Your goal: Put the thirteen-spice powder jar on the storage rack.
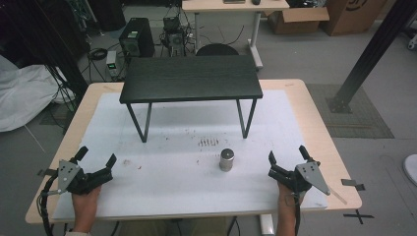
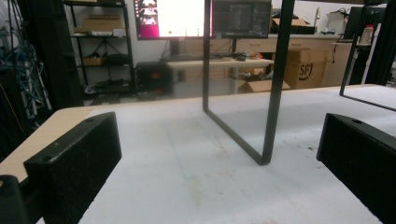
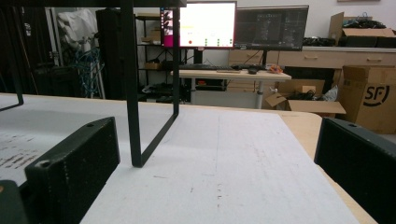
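A black shelf (image 1: 191, 78) stands on the white mat (image 1: 162, 196), far side. Nearer than the shelf's front legs, right of centre, stands a small metal cylinder (image 1: 226, 160), untouched. The left gripper (image 1: 96, 158) and right gripper (image 1: 286, 156) rest well short of the shelf, jaws spread wide, nothing between them. Judged a starting pose; next, the right gripper likely must reach leftward and straddle the cylinder.

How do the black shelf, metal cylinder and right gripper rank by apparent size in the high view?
1. black shelf, by far the largest.
2. right gripper, open and empty.
3. metal cylinder, the smallest.
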